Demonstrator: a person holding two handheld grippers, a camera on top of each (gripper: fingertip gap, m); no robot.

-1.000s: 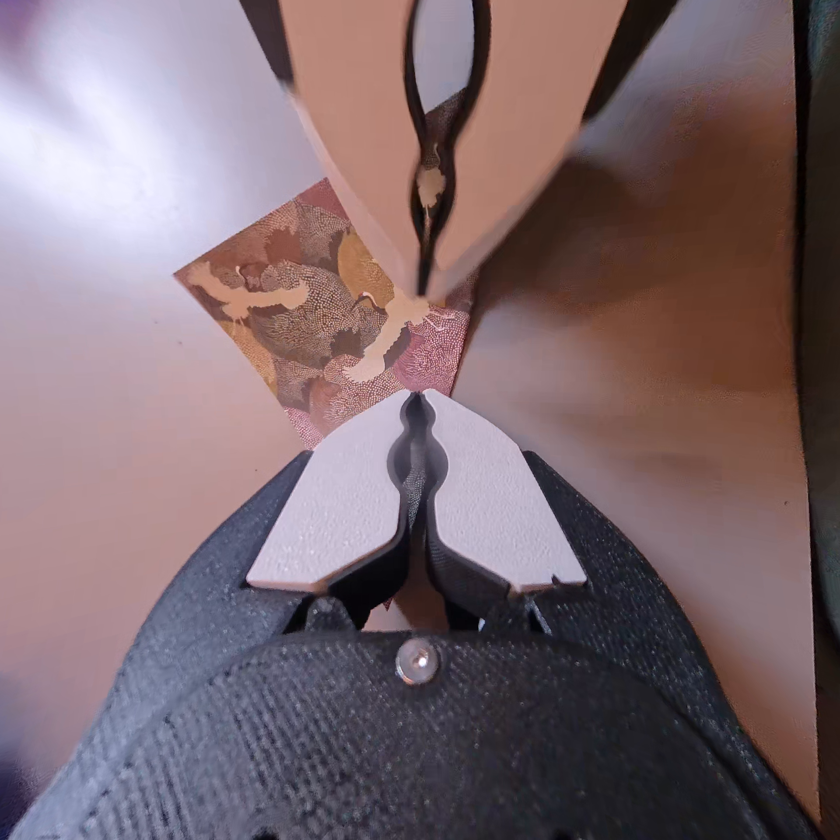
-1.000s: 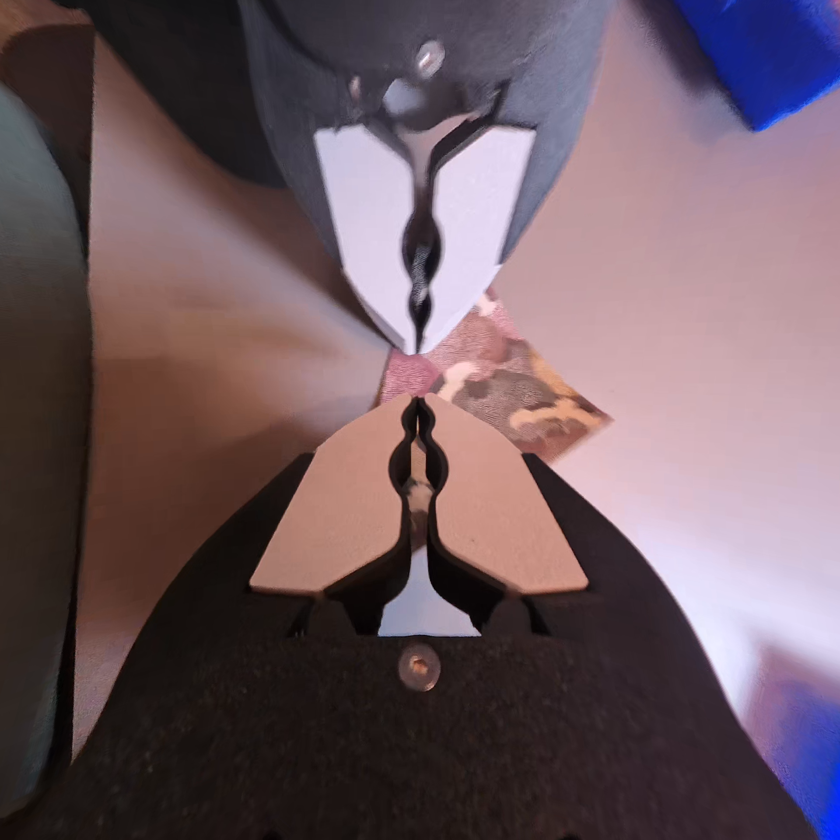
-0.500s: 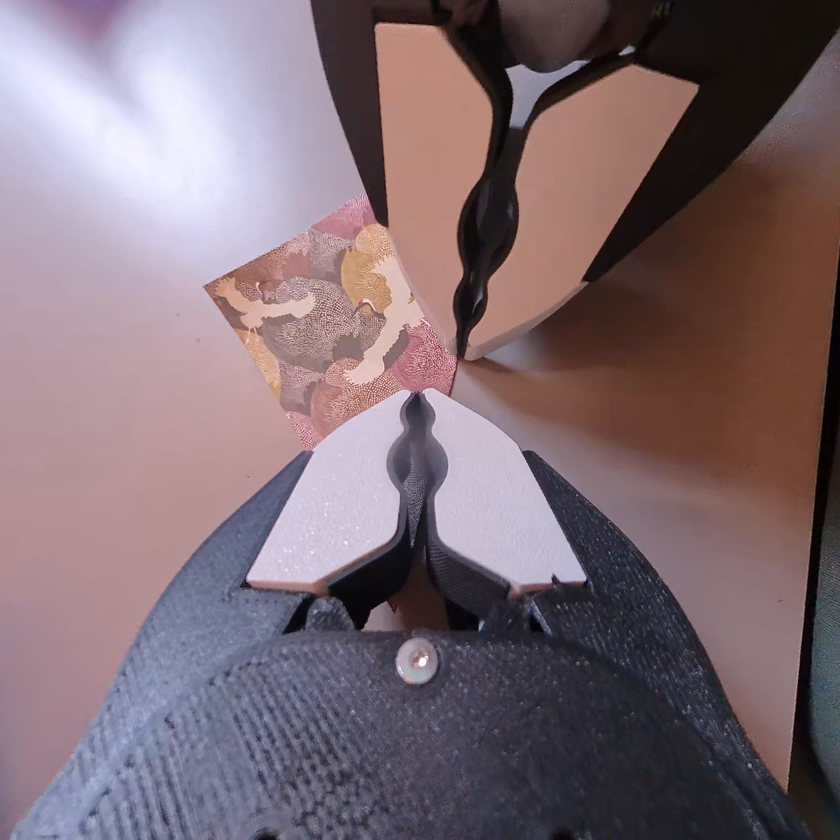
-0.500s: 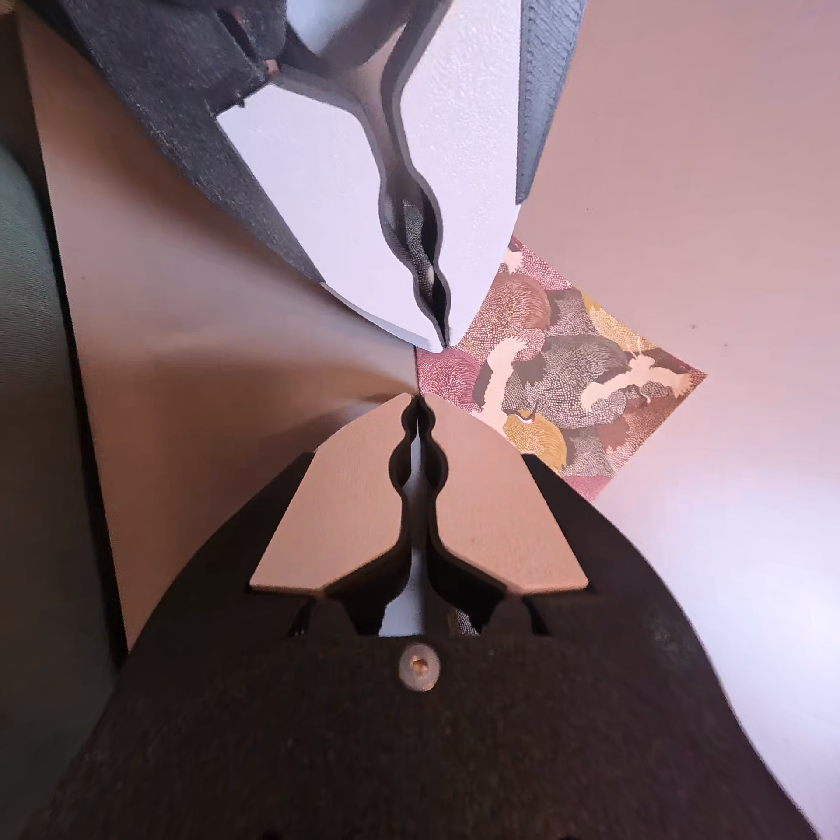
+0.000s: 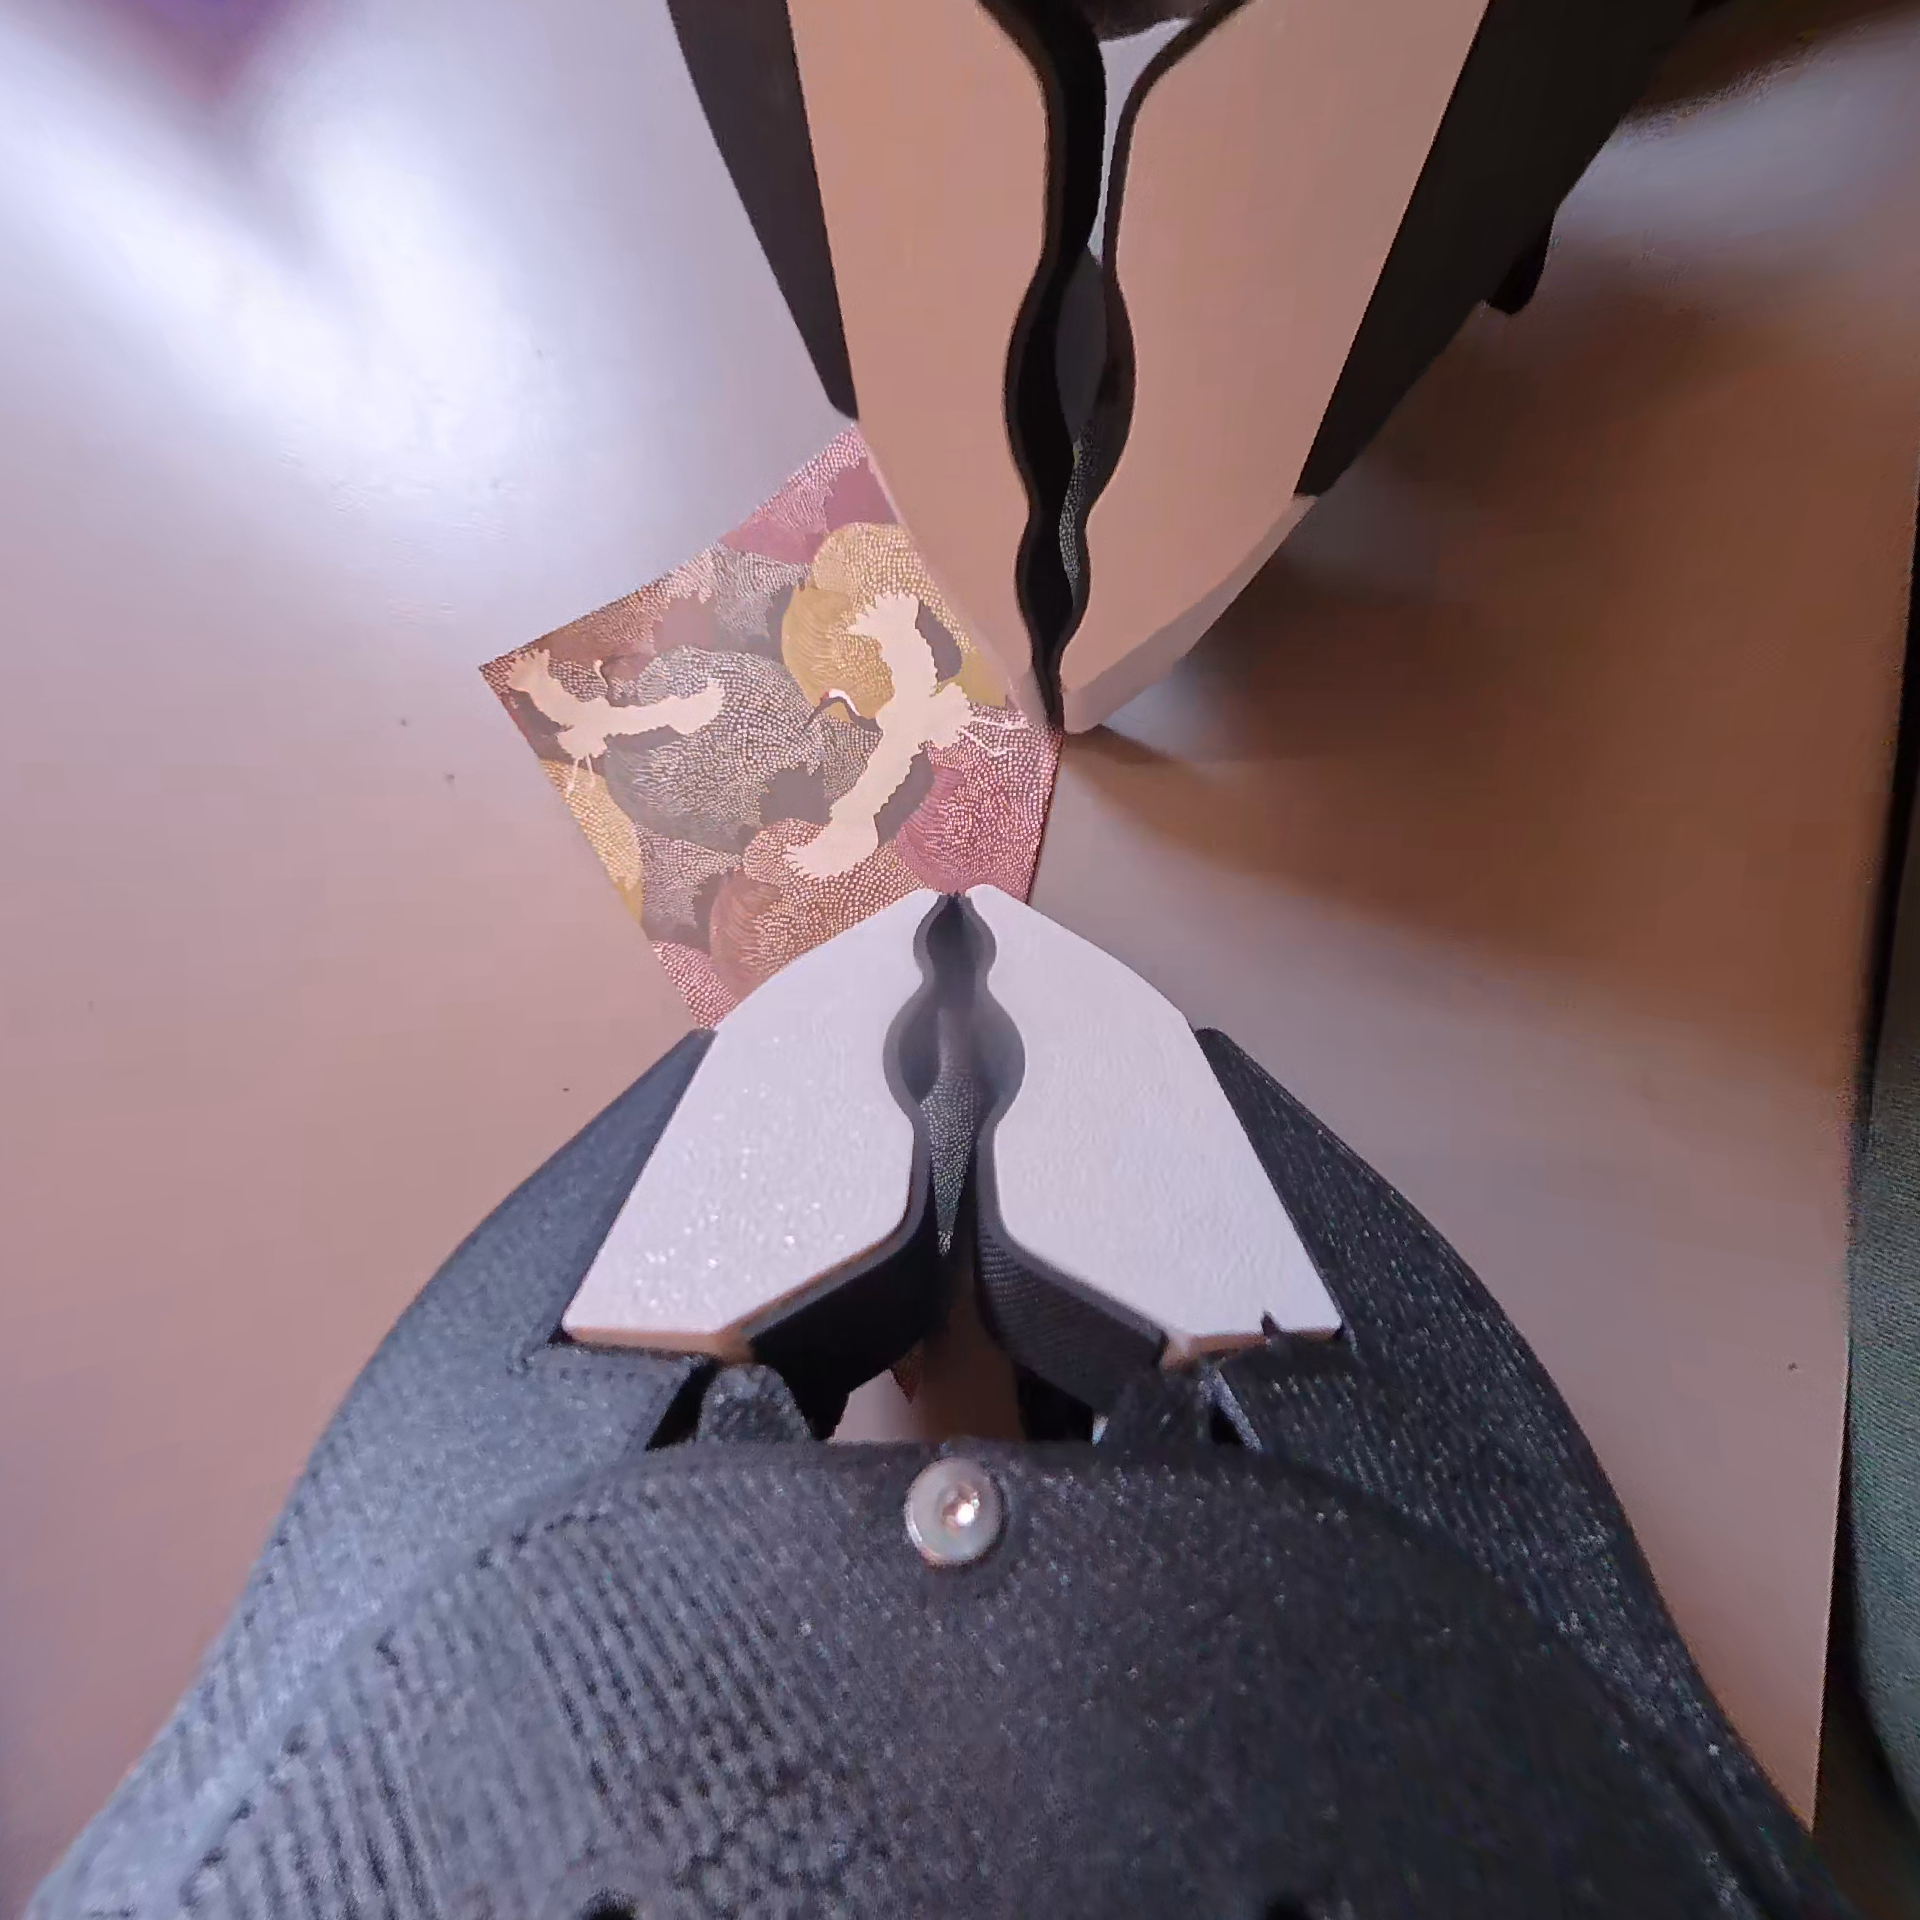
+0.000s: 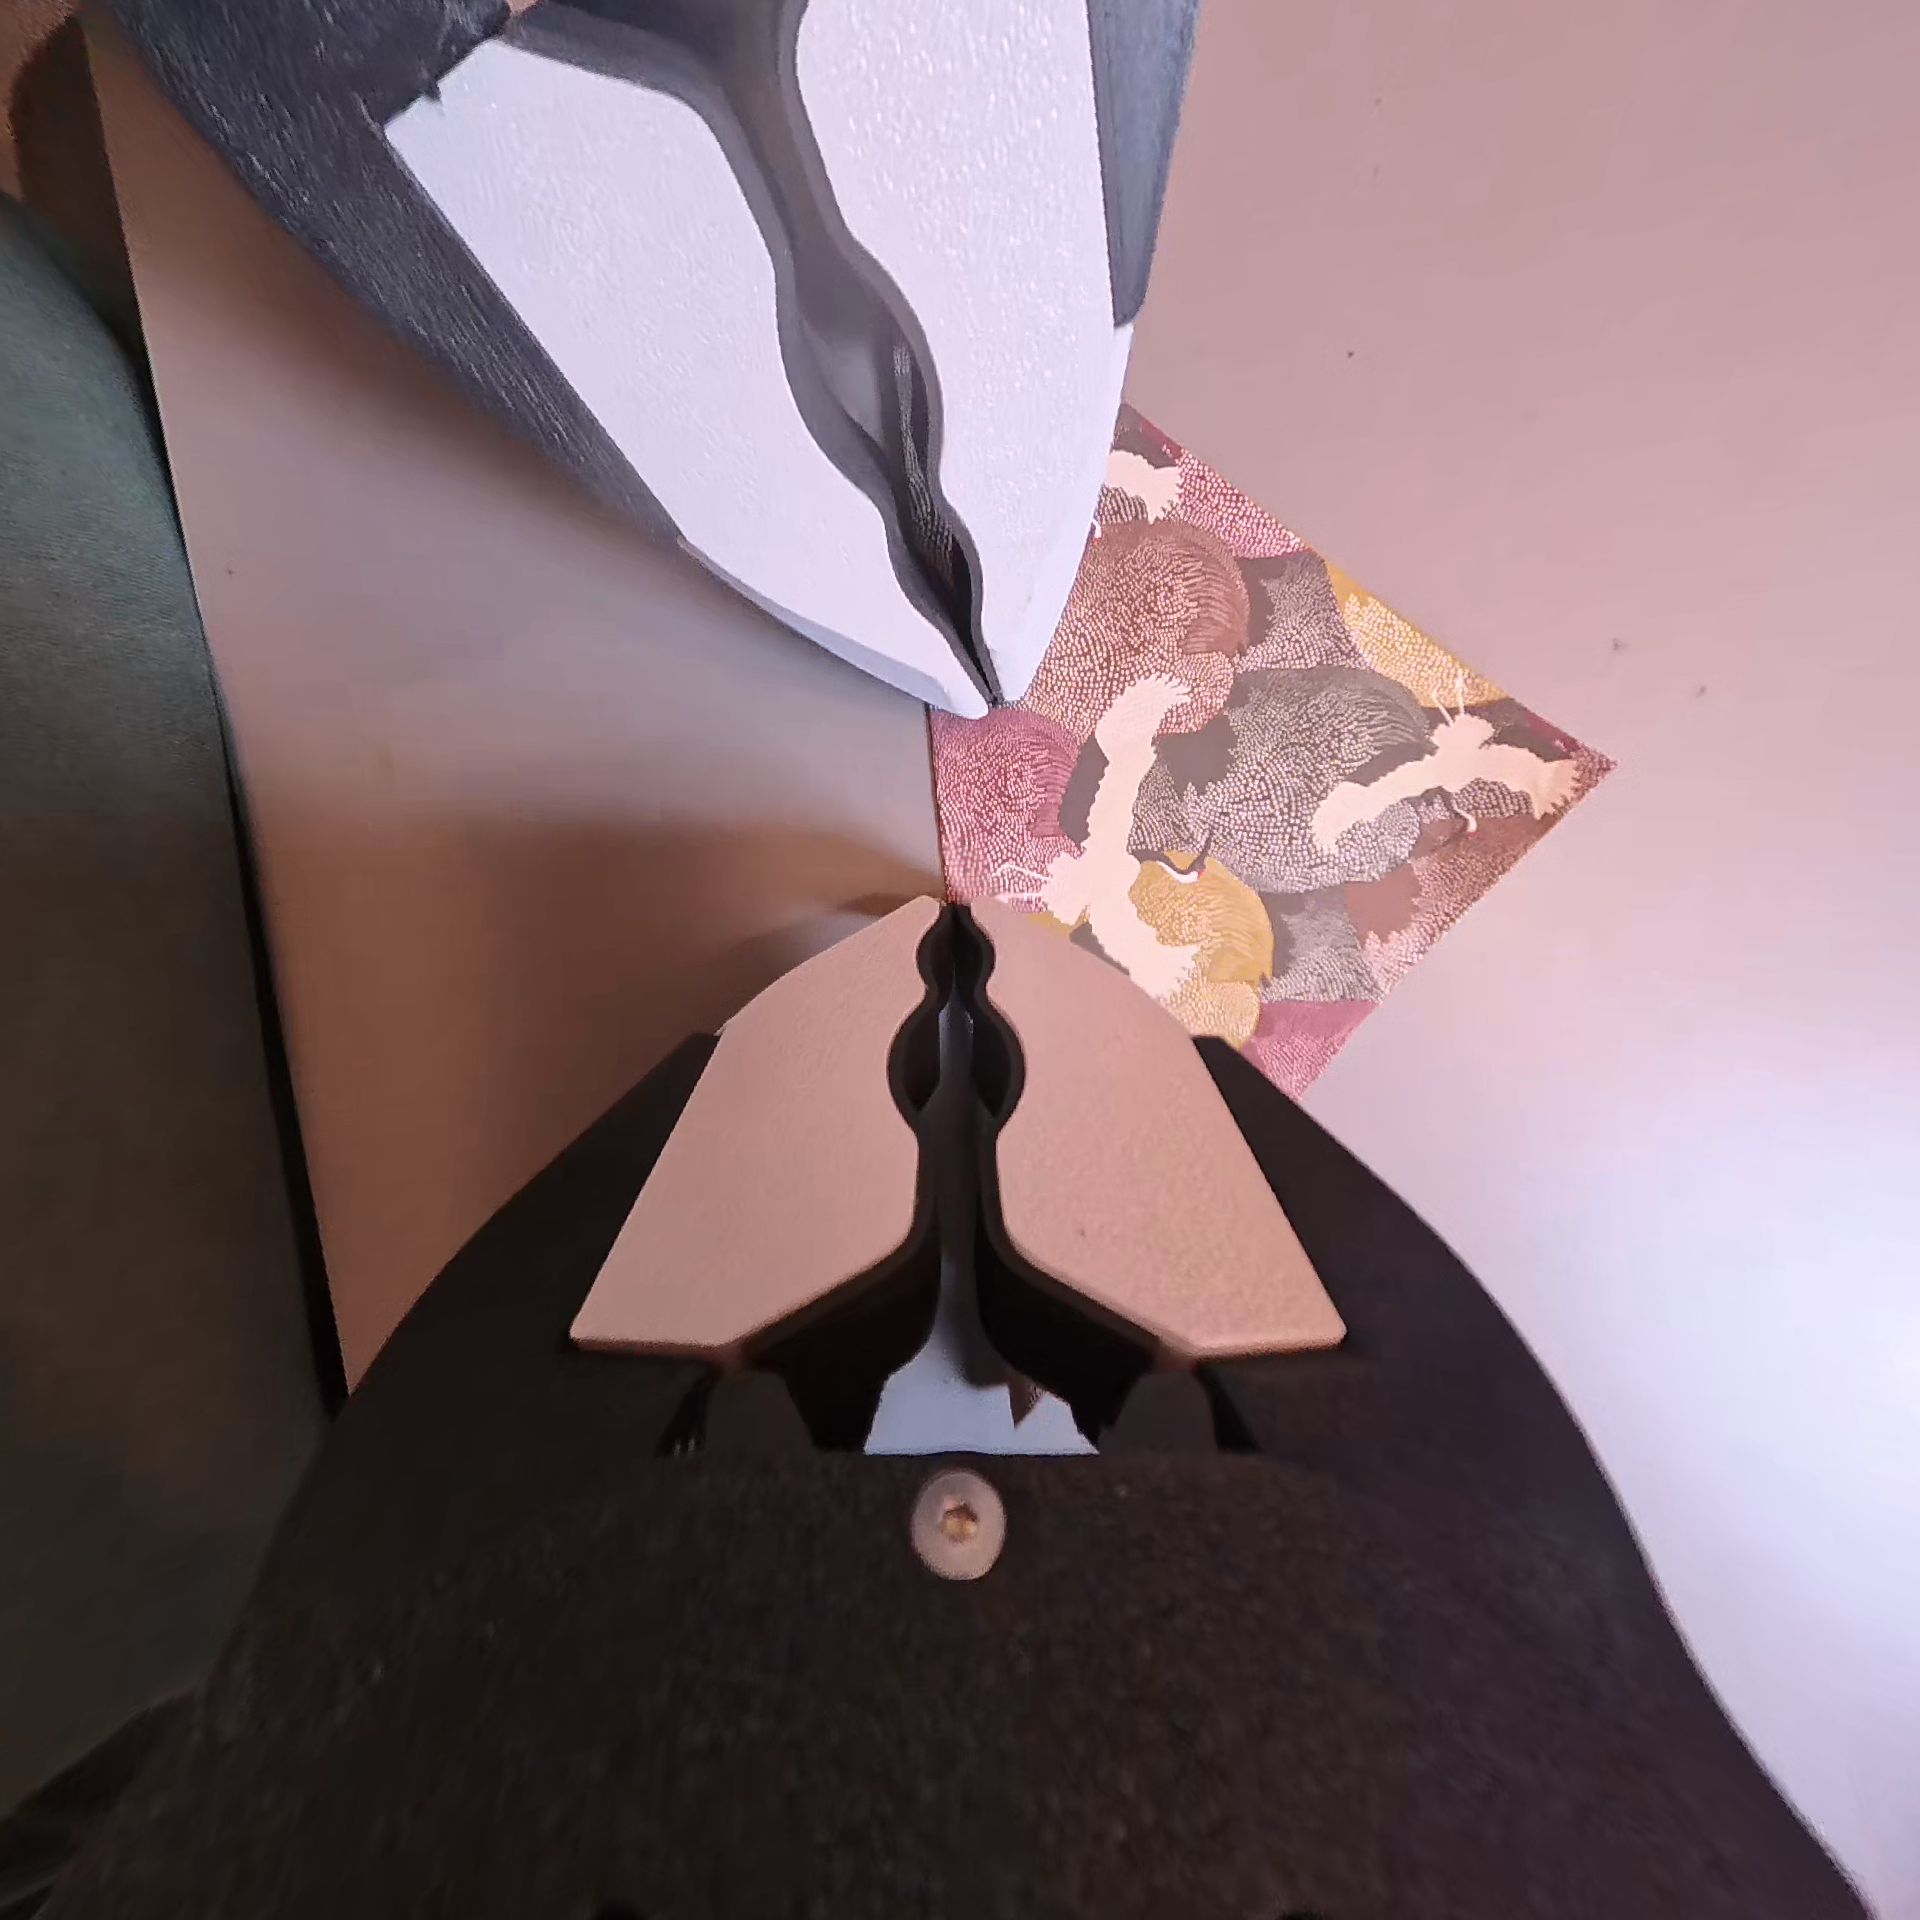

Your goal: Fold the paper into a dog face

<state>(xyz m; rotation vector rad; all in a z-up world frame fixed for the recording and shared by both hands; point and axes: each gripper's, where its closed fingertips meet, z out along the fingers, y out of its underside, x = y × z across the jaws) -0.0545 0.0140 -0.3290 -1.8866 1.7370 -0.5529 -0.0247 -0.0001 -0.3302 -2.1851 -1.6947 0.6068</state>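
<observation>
- Paper (image 5: 790, 769), patterned with white cranes on rust, grey and gold, lies flat on the pale tabletop (image 5: 260, 831) as a folded triangle; its long straight edge runs between the two claws and its far point aims away from that edge.
- Left gripper (image 5: 954, 906) has its grey fingers drawn together, tips resting at one end of that long edge. I cannot tell whether paper is caught between them or whether they merely press down on it.
- Right gripper (image 6: 951, 912) stands at the opposite end of the same edge, fingers likewise closed, with the same doubt about a pinch.
- From the left wrist view the sheet spreads to the left and ahead of the claw; from the right wrist view it spreads to the right and ahead, and the left gripper (image 6: 987, 707) touches down at the sheet's far corner.
- The relation that matters, to my eye: the crease runs straight from one tip to the other, so each claw is nearest its own end corner, and neither is close to the free point.
- My guess is that the ears come next, each end corner being turned down by the claw beside it.
- A dark green cushioned edge (image 6: 94, 935) lies beyond the table's rim, on the side away from the paper.
</observation>
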